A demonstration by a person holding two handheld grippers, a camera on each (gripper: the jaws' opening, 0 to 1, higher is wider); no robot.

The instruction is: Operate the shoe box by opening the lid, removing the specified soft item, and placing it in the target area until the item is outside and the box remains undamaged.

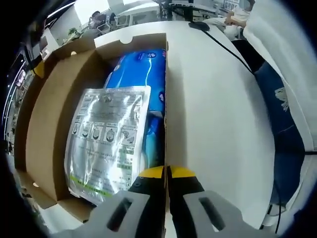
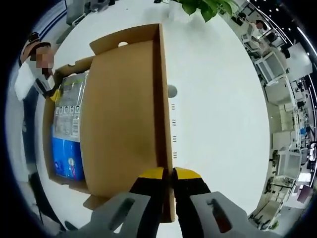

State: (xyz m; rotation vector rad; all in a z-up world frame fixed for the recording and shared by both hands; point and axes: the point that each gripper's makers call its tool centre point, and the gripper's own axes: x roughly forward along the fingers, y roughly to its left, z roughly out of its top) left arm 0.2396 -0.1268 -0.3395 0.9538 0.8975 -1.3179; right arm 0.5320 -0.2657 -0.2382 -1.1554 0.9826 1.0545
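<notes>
An open brown cardboard shoe box (image 1: 49,114) lies on a white table (image 1: 218,114). Inside it a silver foil pouch (image 1: 106,139) rests on top of a blue soft pack (image 1: 141,69). My left gripper (image 1: 167,171) is shut on the top edge of the box's near side wall (image 1: 166,99). My right gripper (image 2: 169,172) is shut on the edge of the raised lid (image 2: 124,114), which stands open. Beyond the lid I see the silver pouch (image 2: 69,111), the blue pack (image 2: 67,161) and the yellow tip of the left gripper (image 2: 55,94).
A person in white (image 1: 277,54) stands at the table's edge by the box. A black cable with a mouse (image 1: 199,25) crosses the far table. A green plant (image 2: 205,7) sits beyond the box, with white tabletop (image 2: 223,109) beside the lid.
</notes>
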